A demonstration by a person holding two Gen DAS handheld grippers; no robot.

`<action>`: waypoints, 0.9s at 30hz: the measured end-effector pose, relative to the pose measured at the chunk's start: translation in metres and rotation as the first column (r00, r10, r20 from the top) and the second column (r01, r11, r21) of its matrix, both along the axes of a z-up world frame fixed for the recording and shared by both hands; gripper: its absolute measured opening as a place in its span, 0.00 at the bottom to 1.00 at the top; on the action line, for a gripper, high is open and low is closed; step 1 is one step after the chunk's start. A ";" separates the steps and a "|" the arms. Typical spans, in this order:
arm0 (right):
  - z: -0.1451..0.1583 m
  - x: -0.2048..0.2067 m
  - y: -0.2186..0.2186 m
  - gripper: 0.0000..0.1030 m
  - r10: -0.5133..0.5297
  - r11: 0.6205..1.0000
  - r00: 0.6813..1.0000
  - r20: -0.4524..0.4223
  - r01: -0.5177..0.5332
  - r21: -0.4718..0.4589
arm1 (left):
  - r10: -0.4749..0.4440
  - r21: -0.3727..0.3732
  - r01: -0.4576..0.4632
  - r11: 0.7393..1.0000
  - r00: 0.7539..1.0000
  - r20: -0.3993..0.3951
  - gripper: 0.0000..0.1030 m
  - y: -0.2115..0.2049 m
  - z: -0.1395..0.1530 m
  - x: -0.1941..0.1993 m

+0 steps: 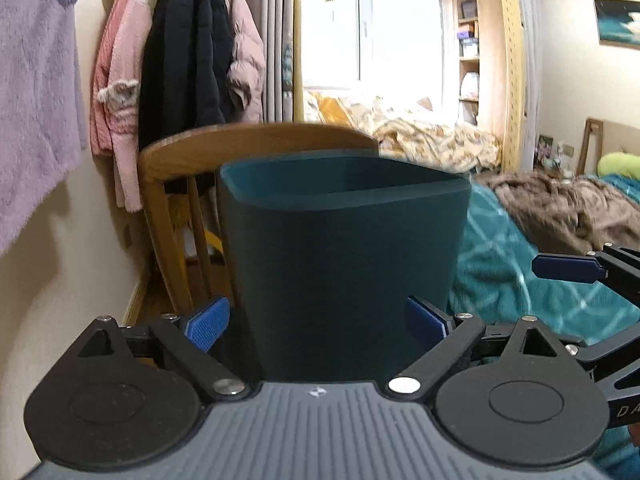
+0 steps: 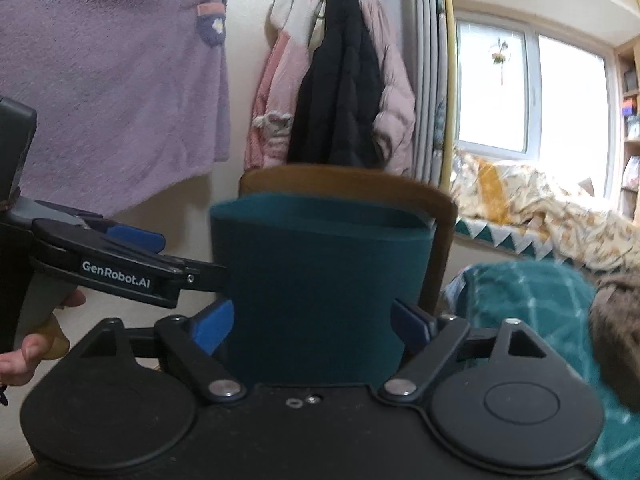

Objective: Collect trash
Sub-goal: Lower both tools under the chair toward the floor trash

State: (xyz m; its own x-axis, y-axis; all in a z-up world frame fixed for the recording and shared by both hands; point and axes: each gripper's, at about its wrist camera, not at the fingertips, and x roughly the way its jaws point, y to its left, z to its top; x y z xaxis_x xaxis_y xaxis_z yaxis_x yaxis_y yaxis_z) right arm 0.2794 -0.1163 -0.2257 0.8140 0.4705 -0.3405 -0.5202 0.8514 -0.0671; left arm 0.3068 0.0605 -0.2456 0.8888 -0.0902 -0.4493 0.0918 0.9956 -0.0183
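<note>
Dark teal plastic waste bin point(image 1: 344, 256) fills centre frame in both wrist views, upright, open top at 12 o'clock. Left gripper point(image 1: 316, 320) fingers spread wide, one blue pad at either side of the bin's lower wall; contact unclear. Right gripper point(image 2: 314, 320) the same, fingers apart astride the bin. Brown wooden chair point(image 1: 256, 144) just behind; teal bedspread point(image 1: 520, 280) at 3 o'clock.

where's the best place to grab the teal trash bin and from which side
Grip the teal trash bin across its lower side walls, coming in level from the front. Its walls taper toward the base, so the narrower bottom fits between the blue pads while the wide open rim would not. Both the left tool and the right tool already straddle it that way. The wooden chair behind blocks a rear approach.
</note>
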 end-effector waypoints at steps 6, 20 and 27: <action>-0.053 -0.011 -0.002 0.97 0.005 1.000 0.995 -0.100 -0.005 -0.001 | 0.002 -0.023 -0.004 1.000 0.998 -0.067 0.96 0.012 -0.049 -0.022; -0.224 -0.029 -0.006 1.00 -0.044 0.996 0.929 -0.369 0.014 -0.084 | -0.049 -0.039 0.037 0.999 0.935 -0.353 0.97 0.009 -0.235 -0.063; -0.331 -0.027 -0.018 1.00 -0.135 0.982 0.856 -0.499 0.047 -0.184 | 0.007 0.015 0.002 1.000 0.797 -0.604 0.97 -0.014 -0.361 -0.078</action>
State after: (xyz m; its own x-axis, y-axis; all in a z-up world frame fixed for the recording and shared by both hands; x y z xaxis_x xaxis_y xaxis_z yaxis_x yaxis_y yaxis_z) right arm 0.2519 -0.1343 -0.5572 0.5441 0.3066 -0.7810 -0.4395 0.8971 0.0460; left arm 0.2291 0.0469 -0.6064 0.4366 -0.0774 -0.8963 0.0646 0.9964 -0.0546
